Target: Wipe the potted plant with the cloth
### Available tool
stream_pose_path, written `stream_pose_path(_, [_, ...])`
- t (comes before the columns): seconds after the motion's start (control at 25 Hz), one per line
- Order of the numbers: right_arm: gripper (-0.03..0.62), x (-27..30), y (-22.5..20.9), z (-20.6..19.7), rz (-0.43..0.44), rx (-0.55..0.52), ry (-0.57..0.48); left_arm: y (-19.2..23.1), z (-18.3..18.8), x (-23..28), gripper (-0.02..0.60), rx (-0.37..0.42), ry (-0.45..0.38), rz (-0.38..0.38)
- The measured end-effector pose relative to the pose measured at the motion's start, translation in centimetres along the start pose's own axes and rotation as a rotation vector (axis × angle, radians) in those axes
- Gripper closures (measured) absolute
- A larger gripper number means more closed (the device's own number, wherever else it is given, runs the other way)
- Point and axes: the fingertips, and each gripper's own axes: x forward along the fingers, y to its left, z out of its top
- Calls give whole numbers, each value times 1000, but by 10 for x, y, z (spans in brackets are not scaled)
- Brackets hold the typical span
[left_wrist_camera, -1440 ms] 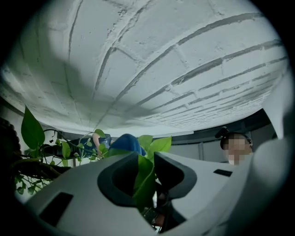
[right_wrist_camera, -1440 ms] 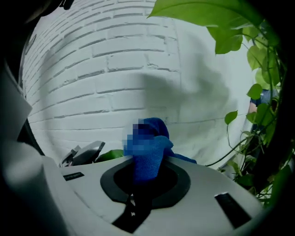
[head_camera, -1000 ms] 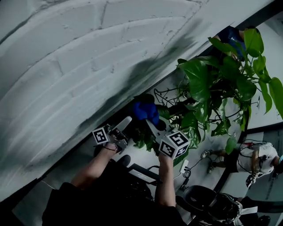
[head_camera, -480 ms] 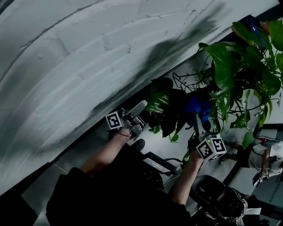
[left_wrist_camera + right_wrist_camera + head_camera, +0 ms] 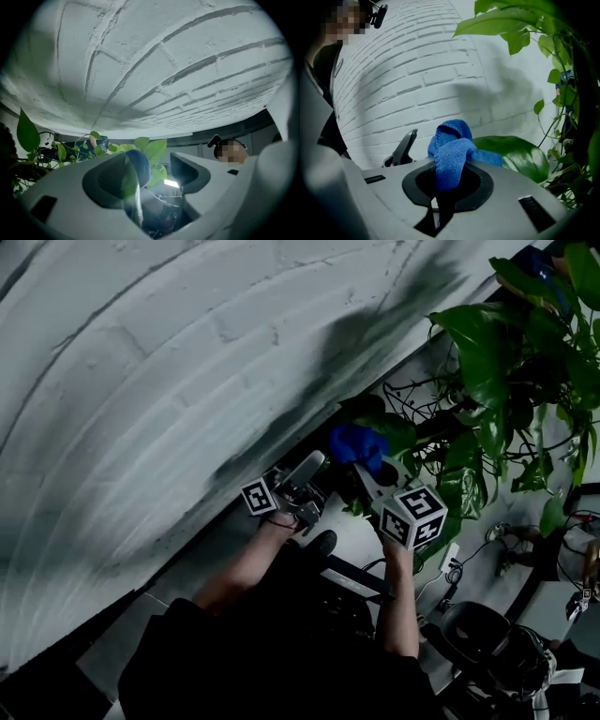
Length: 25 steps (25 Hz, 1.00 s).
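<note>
The potted plant [image 5: 487, 381] spreads its green leaves at the right of the head view. My right gripper [image 5: 364, 470] is shut on the blue cloth [image 5: 358, 444], whose bunched end [image 5: 452, 150] sticks up from the jaws beside a large dark leaf [image 5: 515, 154]. Just to its left, my left gripper [image 5: 309, 463] points up toward the wall. Its jaws have just been opening, and in the left gripper view the gripper [image 5: 150, 171] stands open. A thin leaf [image 5: 125, 185] lies edge-on against the left jaw, unpressed. Behind it show the cloth [image 5: 139, 164] and pale leaves [image 5: 152, 150].
A white brick wall [image 5: 187, 352] fills the left and top. On the floor lie cables and a power strip [image 5: 448, 563], with a dark round base [image 5: 469, 629] at lower right. Stems and leaves [image 5: 562, 108] crowd the right side. A person's head [image 5: 229, 152] shows behind the left gripper.
The right gripper swung the cloth right into the foliage, then came back left beside the left gripper. The left gripper has stayed near the wall.
</note>
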Motion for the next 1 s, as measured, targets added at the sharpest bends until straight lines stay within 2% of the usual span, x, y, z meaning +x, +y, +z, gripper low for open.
stream_pose_path(0.28, [545,11,56,-18,118,-141,110,2,3,-7,249,7,-12,27])
stream_pose_path(0.36, [545,0,55,-11,134,-116,82,4,4,-10,249,-3,-24,29])
stream_pose_path(0.44, [545,-20,42,9,115,-72,14,4,4,-10,249,-11,-28,28])
stream_pose_path(0.56, [545,-57,10,55,23,-27,-125,3,3,-9,249,-22,-22,18])
stream_pose_path(0.64, [545,-77,-18,77,-99,-35,-178,1,3,-9,249,-28,-17,10])
stream_pose_path(0.68, [545,-83,-35,80,-180,-52,-170,0,4,-9,249,-31,-16,6])
stream_pose_path(0.76, [545,-82,-69,69,-329,-98,-86,-2,4,-9,249,-37,-14,-4])
stream_pose_path(0.8, [545,-73,-81,58,-364,-108,-31,-3,3,-8,249,-40,-12,-9])
stream_pose_path(0.88, [545,-43,-84,33,-331,-99,64,-4,1,-7,249,-46,-8,-16])
stream_pose_path(1.0, [545,-6,-44,11,-182,-115,128,-6,-3,-6,249,-49,10,-19])
